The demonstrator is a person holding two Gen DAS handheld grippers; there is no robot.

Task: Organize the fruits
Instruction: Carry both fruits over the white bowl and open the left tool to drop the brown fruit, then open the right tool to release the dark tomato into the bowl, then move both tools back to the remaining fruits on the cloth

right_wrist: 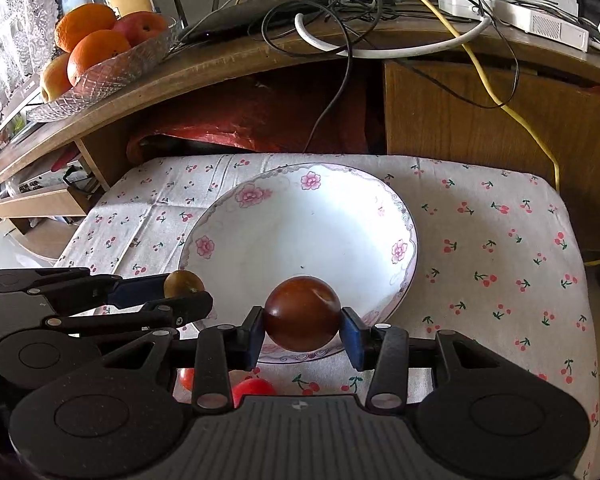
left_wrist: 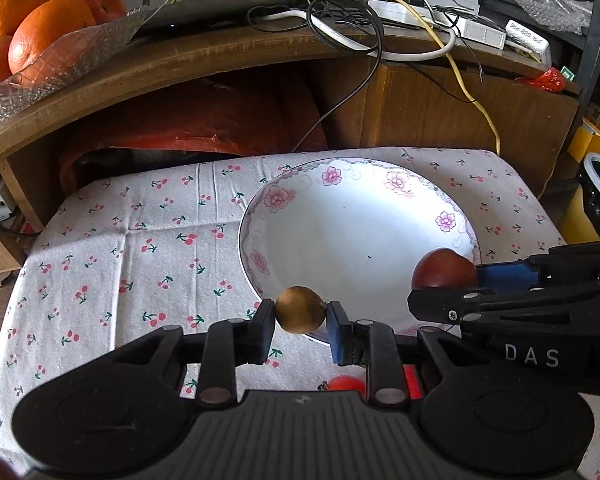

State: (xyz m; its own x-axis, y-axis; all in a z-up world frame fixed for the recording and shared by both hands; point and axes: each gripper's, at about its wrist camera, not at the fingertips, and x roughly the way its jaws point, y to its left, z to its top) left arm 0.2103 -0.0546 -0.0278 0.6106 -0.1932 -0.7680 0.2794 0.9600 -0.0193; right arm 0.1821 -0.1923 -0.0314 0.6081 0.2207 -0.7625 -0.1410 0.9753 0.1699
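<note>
nearest the cameras, two small red fruits [right_wrist: 254, 387] lie on the cherry-print cloth [left_wrist: 112, 248], half hidden under the gripper bodies and not yet gathered. just above them the left gripper [left_wrist: 300, 314] is clamped on a small golden-brown fruit [left_wrist: 300, 309], holding it right over the near rim of the flowered plate [left_wrist: 256, 200]. beside it, the right gripper [right_wrist: 302, 320] is squeezed onto a dark red round fruit [right_wrist: 302, 314], also poised at the near edge, a little further over the dish than its partner. the plate lies straight ahead of both claws, along the line of their fingers, so the drop looks like a short push forward for either one; the right seems marginally nearer the centre. both fruits are close to round, with no long axis worth naming; the brown one shows a stem nub towards its blue pad. the plate's well is empty. far back, a glass bowl [right_wrist: 112, 72] of oranges and apples sits on the wooden shelf [right_wrist: 228, 60].
</note>
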